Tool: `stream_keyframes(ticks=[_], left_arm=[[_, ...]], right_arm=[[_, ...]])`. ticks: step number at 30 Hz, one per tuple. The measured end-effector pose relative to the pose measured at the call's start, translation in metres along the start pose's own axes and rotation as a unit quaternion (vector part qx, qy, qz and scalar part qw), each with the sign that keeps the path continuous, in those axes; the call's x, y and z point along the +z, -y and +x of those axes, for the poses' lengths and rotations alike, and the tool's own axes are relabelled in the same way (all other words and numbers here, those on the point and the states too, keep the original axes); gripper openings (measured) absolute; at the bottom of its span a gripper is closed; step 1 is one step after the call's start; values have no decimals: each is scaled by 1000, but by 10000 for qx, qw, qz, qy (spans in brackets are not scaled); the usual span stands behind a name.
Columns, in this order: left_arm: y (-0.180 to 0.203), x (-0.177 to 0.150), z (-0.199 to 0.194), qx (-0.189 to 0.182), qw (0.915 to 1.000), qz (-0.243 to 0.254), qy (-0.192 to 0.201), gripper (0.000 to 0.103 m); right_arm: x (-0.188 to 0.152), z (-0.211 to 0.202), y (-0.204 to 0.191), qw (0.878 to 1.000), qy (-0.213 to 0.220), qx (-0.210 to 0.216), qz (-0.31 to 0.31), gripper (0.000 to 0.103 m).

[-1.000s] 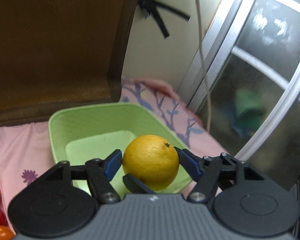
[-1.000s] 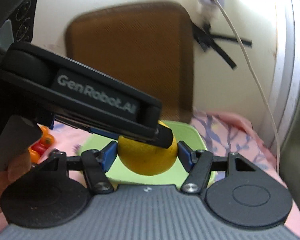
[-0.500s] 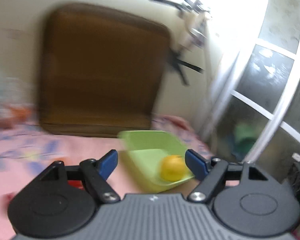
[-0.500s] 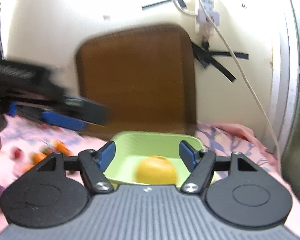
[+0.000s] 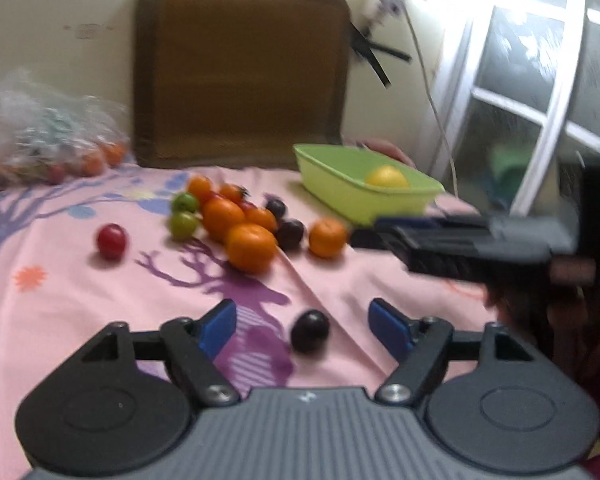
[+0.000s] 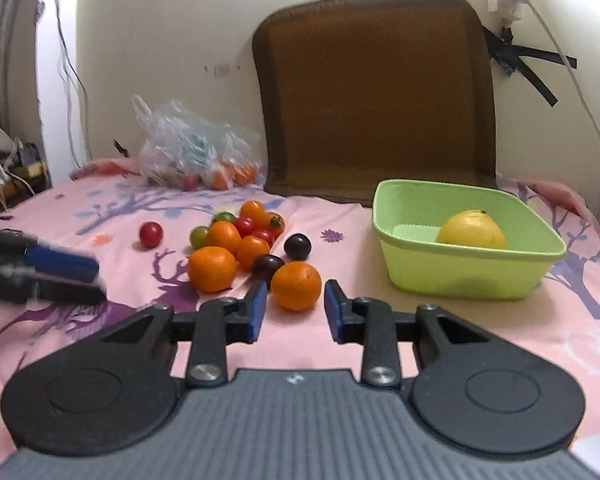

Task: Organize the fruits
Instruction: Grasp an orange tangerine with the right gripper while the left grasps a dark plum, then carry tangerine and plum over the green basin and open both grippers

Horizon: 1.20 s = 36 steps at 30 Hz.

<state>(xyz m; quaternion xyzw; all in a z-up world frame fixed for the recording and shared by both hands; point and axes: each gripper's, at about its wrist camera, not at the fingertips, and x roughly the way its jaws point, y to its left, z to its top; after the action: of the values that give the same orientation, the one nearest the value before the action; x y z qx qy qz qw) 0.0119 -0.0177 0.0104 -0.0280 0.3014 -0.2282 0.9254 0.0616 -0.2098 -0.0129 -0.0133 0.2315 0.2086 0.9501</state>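
Observation:
A yellow orange (image 6: 472,230) lies in the green tub (image 6: 460,276) at the right; it also shows in the left wrist view (image 5: 386,178), in the tub (image 5: 352,196). A heap of oranges, tomatoes and plums (image 6: 244,244) lies on the pink cloth. My right gripper (image 6: 294,312) is open, its blue pads on either side of an orange (image 6: 296,286) just beyond them. My left gripper (image 5: 302,322) is open and empty, with a dark plum (image 5: 310,332) lying between its fingers on the cloth. The right gripper shows blurred in the left wrist view (image 5: 384,228).
A brown cushion (image 6: 376,96) leans on the wall behind the tub. A clear bag of fruit (image 6: 196,152) lies at the back left. A lone red tomato (image 6: 151,234) lies left of the heap. A window frame (image 5: 540,80) stands at the right.
The left gripper let go of the yellow orange into the tub, opened, and pulled back left over the cloth. The right gripper also backed away and narrowed its opening around an orange.

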Motion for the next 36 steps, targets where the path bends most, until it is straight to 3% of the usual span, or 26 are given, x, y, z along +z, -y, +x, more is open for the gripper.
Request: stream_keyframes(ticks=[3, 5, 6, 8, 9, 12, 13, 18, 25, 30, 36], left_arm=[[8, -7, 10, 139, 9997, 164, -88, 55], [8, -9, 16, 204, 9995, 147, -195, 42], [7, -11, 18, 166, 9996, 99, -205, 41], [5, -12, 17, 144, 9997, 117, -139, 28], [4, -13, 17, 131, 9998, 107, -117, 26], [-1, -13, 13, 11, 9999, -66, -77, 25], [-4, -11, 11, -67, 9999, -125, -48, 25], [4, 5, 6, -373, 9990, -197, 164, 25], [45, 16, 43, -714, 9971, 211, -131, 25], [70, 5, 69, -513, 9967, 527, -333, 27], [75, 0, 66, -276, 9973, 643, -231, 33]], right_arm=[[9, 16, 3, 9999, -98, -22, 24, 42], [14, 30, 4, 9997, -213, -104, -83, 56], [12, 34, 6, 9995, -260, -100, -131, 56], [13, 45, 10, 9991, -395, -11, -128, 56], [14, 49, 11, 9989, -453, 78, -86, 56], [12, 61, 13, 9974, -700, 179, 8, 51], [10, 65, 14, 9966, -803, 203, 52, 39], [2, 38, 8, 9982, -581, 109, -70, 38], [-21, -20, 18, 9983, -514, -240, -117, 38], [-35, -44, 33, 9973, -637, -368, 40, 38], [-43, -43, 39, 9980, -526, -353, 82, 39]])
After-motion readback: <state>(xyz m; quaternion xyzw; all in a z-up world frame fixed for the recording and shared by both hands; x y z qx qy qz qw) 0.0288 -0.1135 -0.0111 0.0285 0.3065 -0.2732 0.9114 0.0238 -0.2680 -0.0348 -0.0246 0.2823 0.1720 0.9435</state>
